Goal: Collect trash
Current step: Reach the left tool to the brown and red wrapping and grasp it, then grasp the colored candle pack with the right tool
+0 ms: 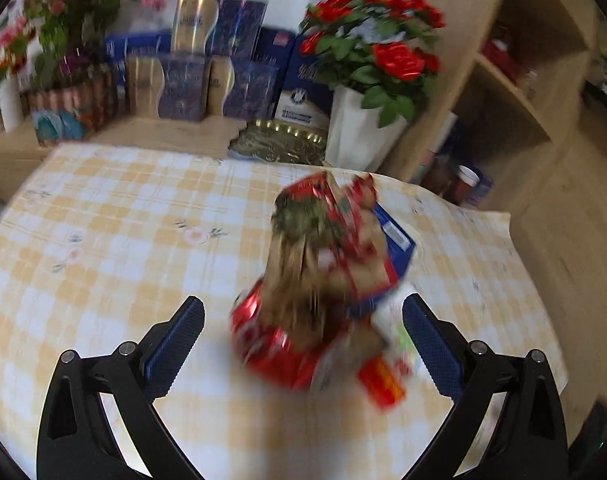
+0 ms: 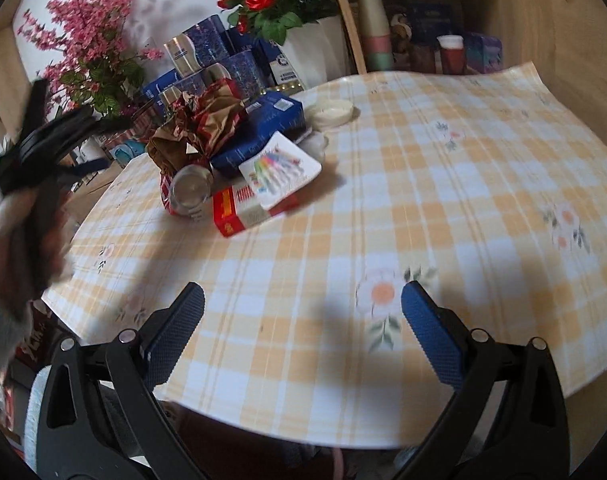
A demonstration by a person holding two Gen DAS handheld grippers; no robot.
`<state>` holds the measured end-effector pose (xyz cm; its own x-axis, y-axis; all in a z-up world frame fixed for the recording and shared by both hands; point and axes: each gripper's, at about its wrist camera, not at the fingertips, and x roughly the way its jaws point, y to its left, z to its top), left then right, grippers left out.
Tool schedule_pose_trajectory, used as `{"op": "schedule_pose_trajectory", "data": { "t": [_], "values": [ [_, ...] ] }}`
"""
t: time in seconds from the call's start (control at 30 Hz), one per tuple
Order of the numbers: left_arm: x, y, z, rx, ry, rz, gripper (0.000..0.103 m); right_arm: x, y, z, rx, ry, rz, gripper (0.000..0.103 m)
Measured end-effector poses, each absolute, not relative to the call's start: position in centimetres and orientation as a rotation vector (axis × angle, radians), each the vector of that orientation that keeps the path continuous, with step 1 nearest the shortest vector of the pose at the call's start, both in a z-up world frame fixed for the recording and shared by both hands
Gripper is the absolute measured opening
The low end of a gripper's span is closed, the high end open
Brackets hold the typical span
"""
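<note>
The trash sits in one heap toward the far left part of the table (image 2: 423,208), which wears a yellow-checked floral cloth: a crumpled brown-and-red paper wrapper (image 2: 201,120) on top, a red can (image 2: 189,194) lying on its side with its end facing the near edge, a blue box (image 2: 259,128), a white card with coloured print (image 2: 281,168) leaning on a red-and-white carton (image 2: 243,210), and a roll of white tape (image 2: 331,114) just behind. The left gripper (image 1: 303,328) hangs over this heap with its jaws spread wide, one on each side of the pile and holding nothing; its view is smeared, so which piece lies closest between the fingers is probably the can, though that is uncertain. The right gripper (image 2: 303,312) hovers near the table's near edge, well apart from the heap, jaws likewise wide and empty. The risk is in the stacking: closing on the round can could make it roll out sideways, and lifting any lower piece would likely tip the wrapper and card off, scattering them toward the left edge and onto the floor. The loose cloth could also bunch if a finger drags it.
</note>
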<state>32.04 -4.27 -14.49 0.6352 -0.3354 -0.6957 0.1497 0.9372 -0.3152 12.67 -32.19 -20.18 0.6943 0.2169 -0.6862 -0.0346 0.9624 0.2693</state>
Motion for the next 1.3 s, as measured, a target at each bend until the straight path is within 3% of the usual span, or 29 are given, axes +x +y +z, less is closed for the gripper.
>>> {"op": "schedule_pose_trajectory", "data": {
  "t": [0.3, 0.33, 0.37, 0.4, 0.83, 1.03, 1.1, 1.3],
  "values": [
    [39.0, -5.2, -17.5, -0.287, 0.946, -0.195, 0.097, 14.8, -33.6, -19.4, 0.216, 0.782, 0.143, 0.097],
    [39.0, -5.2, -17.7, -0.272, 0.950, -0.200, 0.084, 15.0, -33.8, -19.5, 0.225, 0.783, 0.145, 0.097],
    [38.9, -5.1, -17.8, -0.275, 0.949, -0.235, 0.054, 15.3, -34.0, -19.6, 0.233, 0.786, 0.148, 0.097],
    [38.6, -5.0, -17.9, -0.280, 0.953, -0.246, 0.043, 15.4, -34.0, -19.6, 0.235, 0.789, 0.149, 0.097],
    [29.8, 0.4, -10.0, -0.272, 0.691, -0.348, 0.042, 25.4, -30.2, -19.8, 0.037, 0.793, 0.250, 0.097],
    [24.4, 3.9, -10.6, -0.340, 0.732, -0.389, 0.042, 28.6, -28.0, -21.3, -0.022, 0.846, 0.272, 0.081],
    [22.3, 4.9, -11.2, -0.345, 0.732, -0.397, 0.042, 29.2, -27.8, -21.8, -0.007, 0.869, 0.275, 0.071],
    [18.0, 7.0, -14.3, -0.391, 0.778, -0.391, 0.042, 29.8, -27.7, -22.5, -0.028, 0.893, 0.224, 0.070]
  ]
}}
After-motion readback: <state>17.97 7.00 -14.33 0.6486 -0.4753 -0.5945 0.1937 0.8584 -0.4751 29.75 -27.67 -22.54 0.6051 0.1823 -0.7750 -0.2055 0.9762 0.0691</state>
